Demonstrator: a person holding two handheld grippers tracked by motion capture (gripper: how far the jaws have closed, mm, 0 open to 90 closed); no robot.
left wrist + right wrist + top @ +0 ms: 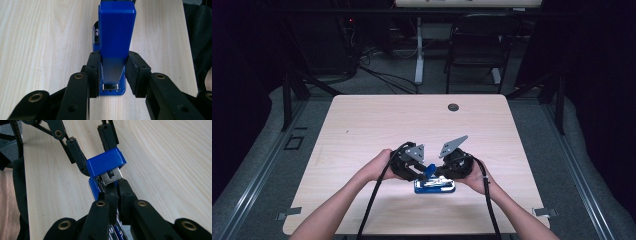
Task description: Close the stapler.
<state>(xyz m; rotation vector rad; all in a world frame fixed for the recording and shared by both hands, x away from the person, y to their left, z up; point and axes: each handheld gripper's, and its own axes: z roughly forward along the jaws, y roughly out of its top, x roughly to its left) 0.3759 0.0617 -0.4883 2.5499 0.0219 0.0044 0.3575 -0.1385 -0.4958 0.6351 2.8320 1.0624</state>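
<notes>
A blue stapler (434,186) lies on the wooden table near its front edge, between my two hands. Its blue top cover (117,30) is swung up off the base (112,92), and the metal magazine (112,176) sticks out from under the cover. My left gripper (113,75) is shut on the cover, one pad on each side; the high view places it (428,170) at the stapler's left end. My right gripper (115,192) is shut, fingertips together just below the magazine's end, over the base. Whether it pinches anything I cannot tell. It reaches in from the right (441,175).
The table (412,120) has a round cable hole (453,107) near its far edge. Beyond it stand a black chair (477,45) and a white desk leg (418,50), with cables on the floor. Black cables trail from both grippers toward the front edge.
</notes>
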